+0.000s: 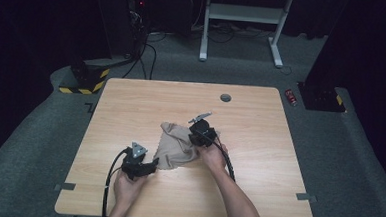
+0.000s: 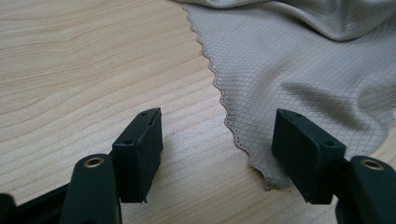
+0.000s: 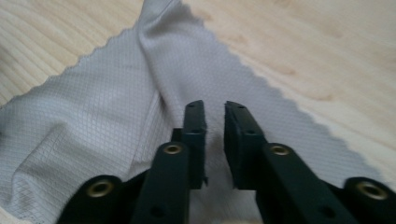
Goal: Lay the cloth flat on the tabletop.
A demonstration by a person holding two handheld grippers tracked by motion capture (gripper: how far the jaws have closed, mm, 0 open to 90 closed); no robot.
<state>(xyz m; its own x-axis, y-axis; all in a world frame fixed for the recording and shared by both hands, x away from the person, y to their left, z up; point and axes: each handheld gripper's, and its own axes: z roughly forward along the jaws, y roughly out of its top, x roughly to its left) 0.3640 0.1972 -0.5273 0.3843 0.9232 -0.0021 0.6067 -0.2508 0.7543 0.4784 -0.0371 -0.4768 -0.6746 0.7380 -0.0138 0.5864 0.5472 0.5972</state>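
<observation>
- Right tongs (image 3: 214, 122) nearly closed over a ridge of the beige microfibre cloth (image 1: 179, 145); whether they pinch it, I cannot tell.
- Left tongs (image 2: 217, 154) gape wide, empty, at its scalloped corner.
- Cloth lies rumpled mid-table (image 1: 131, 100); probably light and limp, best pinched at a corner.

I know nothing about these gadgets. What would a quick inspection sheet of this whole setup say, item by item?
Surface: wooden table, grey grommet, tape tabs at front edge.
Job's things: beige cloth, rumpled, scalloped hem.
Clutter: nothing seen.
Grippers: left hand-held gripper open, jaws either side of the cloth's hem; right hand-held gripper nearly shut over a cloth fold, grip unclear.
Cables: one trails from each gripper; more on floor.
Surroundings: grey carpet, white desk frame, striped block, red can.
</observation>
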